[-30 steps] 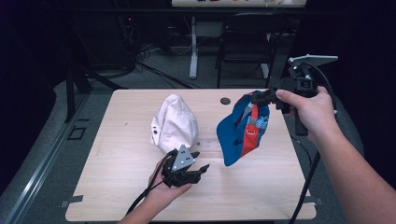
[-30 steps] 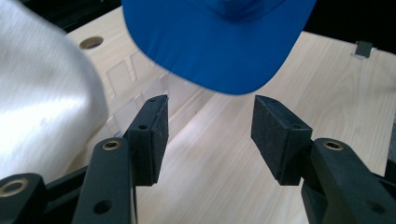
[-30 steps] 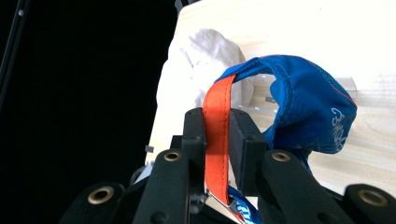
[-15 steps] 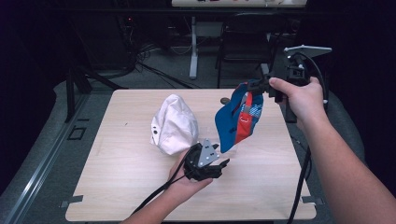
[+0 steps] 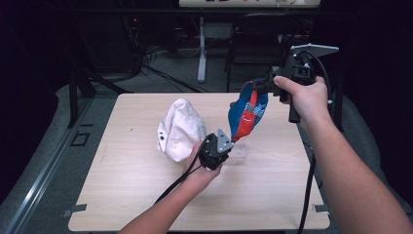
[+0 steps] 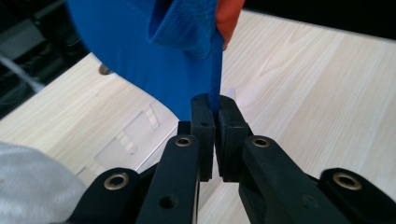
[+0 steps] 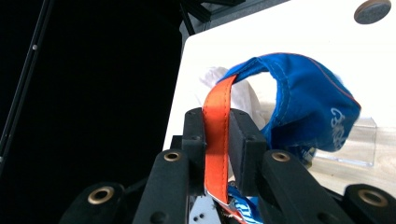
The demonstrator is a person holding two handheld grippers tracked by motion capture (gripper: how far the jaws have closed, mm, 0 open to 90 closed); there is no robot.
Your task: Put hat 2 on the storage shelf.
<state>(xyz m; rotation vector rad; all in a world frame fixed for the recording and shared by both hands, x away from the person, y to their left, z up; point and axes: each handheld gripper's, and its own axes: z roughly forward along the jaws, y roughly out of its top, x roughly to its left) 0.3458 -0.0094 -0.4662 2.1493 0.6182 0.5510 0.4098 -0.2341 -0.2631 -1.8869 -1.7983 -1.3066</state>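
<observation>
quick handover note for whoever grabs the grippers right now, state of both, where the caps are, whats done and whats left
Left gripper: jaws just closed, shut on the lower edge of the blue cap.
Right gripper: shut on the cap's orange strap, holding it lifted above the table.
White cap: lying on the table left of the blue one, untouched.
A clear plastic stand sits under the hanging cap.
Done: blue cap lifted and gripped at both ends.
Left: probably shaping or placing it; white cap not yet handled.
</observation>
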